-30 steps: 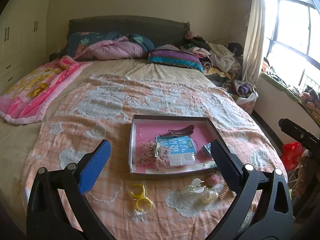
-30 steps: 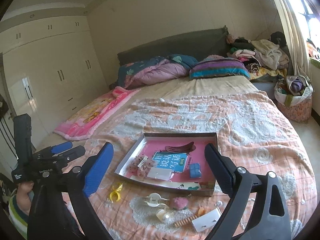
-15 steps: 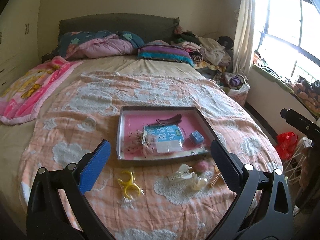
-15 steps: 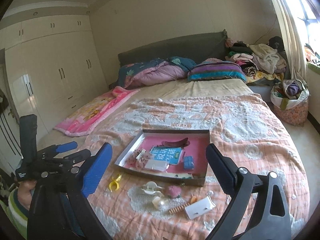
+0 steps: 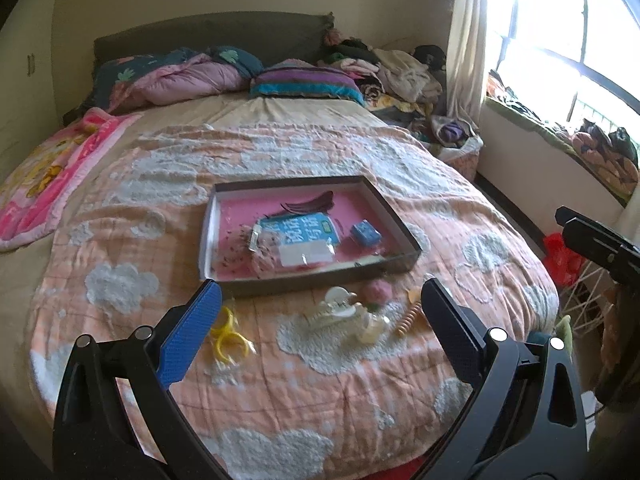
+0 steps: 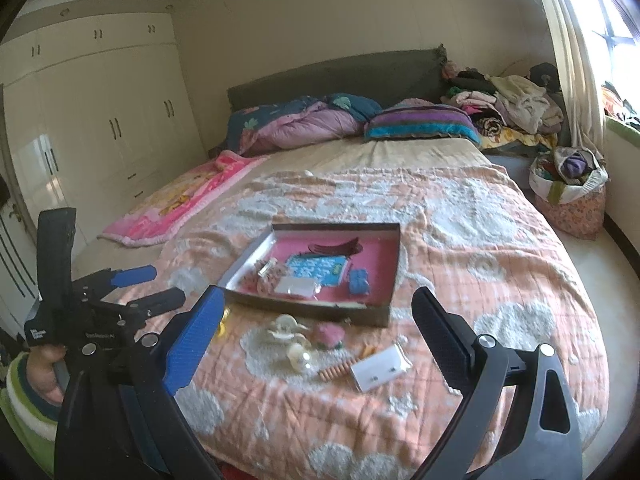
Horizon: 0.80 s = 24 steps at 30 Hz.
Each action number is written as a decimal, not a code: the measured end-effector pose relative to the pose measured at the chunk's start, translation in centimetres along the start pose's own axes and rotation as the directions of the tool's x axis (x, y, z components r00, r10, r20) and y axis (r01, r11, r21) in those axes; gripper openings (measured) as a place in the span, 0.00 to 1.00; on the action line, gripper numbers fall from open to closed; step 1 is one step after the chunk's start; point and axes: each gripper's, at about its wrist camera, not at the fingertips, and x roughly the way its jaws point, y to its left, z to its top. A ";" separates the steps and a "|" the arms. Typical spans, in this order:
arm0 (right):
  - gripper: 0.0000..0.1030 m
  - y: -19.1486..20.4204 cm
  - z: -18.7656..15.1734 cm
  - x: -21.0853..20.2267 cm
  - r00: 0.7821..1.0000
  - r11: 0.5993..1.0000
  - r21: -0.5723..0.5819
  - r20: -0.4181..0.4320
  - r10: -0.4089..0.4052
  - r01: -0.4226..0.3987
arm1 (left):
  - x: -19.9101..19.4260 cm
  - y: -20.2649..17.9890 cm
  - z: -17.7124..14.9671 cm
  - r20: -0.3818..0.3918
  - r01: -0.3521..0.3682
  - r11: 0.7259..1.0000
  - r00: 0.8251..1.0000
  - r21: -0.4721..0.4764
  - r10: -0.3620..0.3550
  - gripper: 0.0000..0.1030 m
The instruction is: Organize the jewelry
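Yellow rings (image 5: 227, 330) lie on the bed just beside the left tongs' (image 5: 316, 326) blue pad, nearer than the right tongs (image 6: 316, 326). Both tongs gape wide, empty; the tray (image 5: 404, 236) sits beyond.

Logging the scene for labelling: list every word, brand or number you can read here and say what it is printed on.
Blue card in the tray: large white Chinese characters, too blurred to read.
Left tongs body: small white lettering, two patches, too small to read.
White card on the blanket: no print that I can make out.
Nothing else carries text.
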 end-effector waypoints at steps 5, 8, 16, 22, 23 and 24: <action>0.91 -0.7 -1.4 -0.8 1.000 1.000 0.005 -0.019 -0.016 0.016 | 0.6 -1.1 -0.8 -0.024 0.013 1.000 1.000 0.004 -0.013 0.91; 0.91 -1.2 -2.1 -1.3 0.999 1.000 0.005 -0.026 -0.027 0.027 | 1.0 -1.8 -1.2 -0.041 0.019 1.000 0.999 0.018 -0.018 0.91; 0.93 -2.5 -3.8 -2.2 0.996 0.996 -0.016 -0.037 -0.085 0.085 | 2.8 -4.0 -1.9 -0.086 0.036 0.997 0.996 0.061 -0.031 0.91; 0.93 -3.2 -5.3 -1.9 0.991 0.993 -0.047 -0.064 -0.116 0.113 | 4.1 -4.4 -2.6 -0.124 0.037 0.997 0.992 0.070 -0.028 0.91; 0.93 -3.4 -5.5 -1.7 0.990 0.992 -0.047 -0.069 -0.120 0.117 | 4.4 -4.6 -2.8 -0.130 0.037 0.997 0.991 0.073 -0.028 0.91; 0.93 -3.5 -5.7 -1.6 0.989 0.991 -0.050 -0.074 -0.125 0.122 | 4.5 -4.6 -2.9 -0.134 0.036 0.997 0.991 0.075 -0.026 0.91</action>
